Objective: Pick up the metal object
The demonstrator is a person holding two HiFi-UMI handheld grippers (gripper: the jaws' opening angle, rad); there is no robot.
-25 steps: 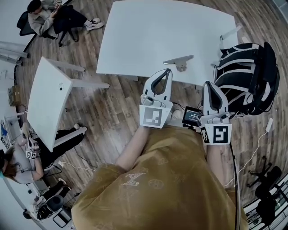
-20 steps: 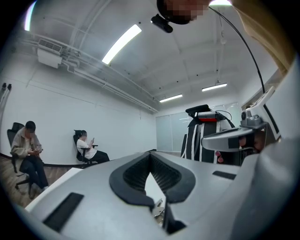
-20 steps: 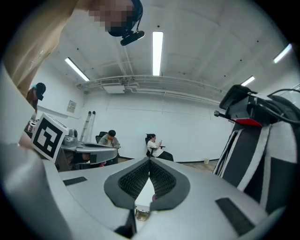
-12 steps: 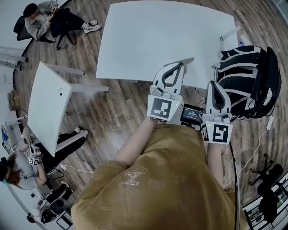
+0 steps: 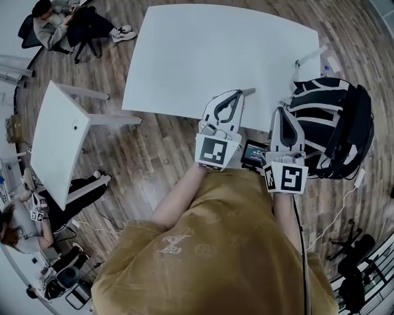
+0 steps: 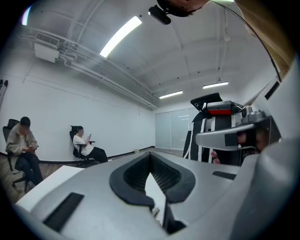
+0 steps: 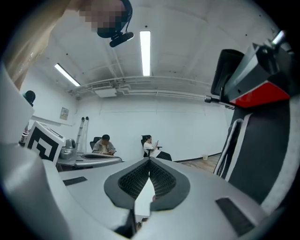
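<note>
Far left, head view: a seated person (image 5: pixel 52 18) is sitting by the wall, and a small white table (image 5: pixel 58 141) is standing on the wood floor (image 5: pixel 157 151).

Centre: the large white worktop (image 5: pixel 184 55) is lying bare over most of its surface. The left tool (image 5: pixel 237 94) is hovering over the worktop's near edge, pointing away from the wearer. In the left gripper view its jaws are pressing together at the tips, with only an open loop behind them and nothing pinched there.

The metal object (image 5: pixel 248 91) is lying on the worktop at that near edge. Only one end is showing, just beyond the left tool's tips; the rest is hiding under the tool. Whether tool and object are touching cannot be told.

A small dark screen (image 5: pixel 253 154) is sitting between the two tools, below the worktop edge.

Right: the right tool (image 5: pixel 281 112) is hanging just off the worktop's near edge, beside a black-and-white striped bag (image 5: pixel 335 123). In the right gripper view its jaws are likewise meeting at the tips, holding nothing.
</note>
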